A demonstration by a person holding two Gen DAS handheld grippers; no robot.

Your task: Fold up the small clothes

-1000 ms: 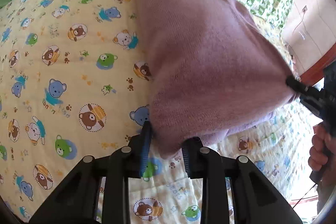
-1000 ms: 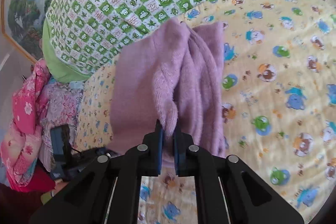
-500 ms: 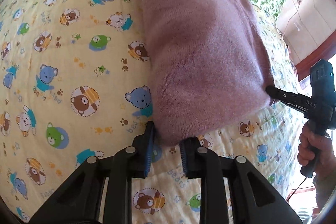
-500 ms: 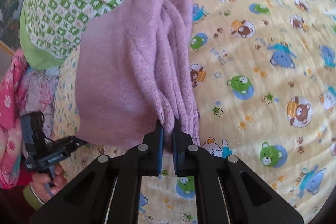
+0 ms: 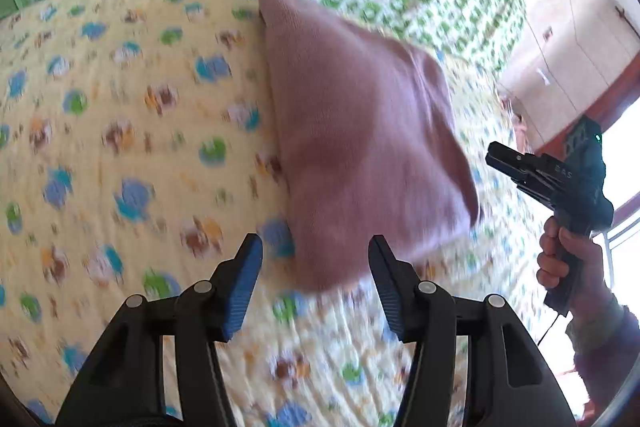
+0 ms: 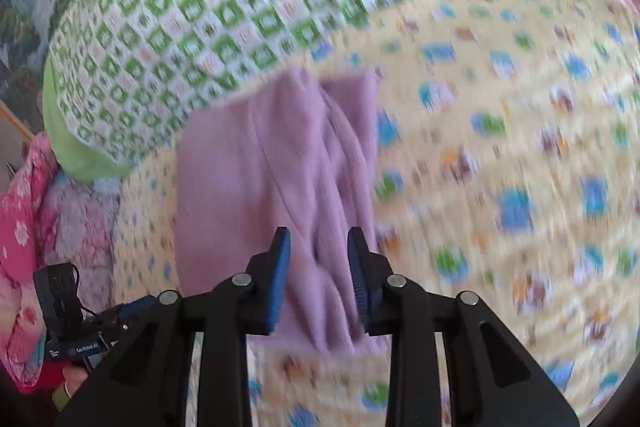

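Both claws just opened, holding nothing.
My left claw (image 5: 316,279) wide, right claw (image 6: 318,277) narrower; purple garment (image 5: 360,147) folded on bed quilt (image 5: 120,147).

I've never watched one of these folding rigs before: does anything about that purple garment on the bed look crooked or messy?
Slightly. The purple garment lies folded on the yellow bear quilt, but one side is bunched into ridges rather than flat. Both grippers, left and right, have just been opening, and nothing is pinched.
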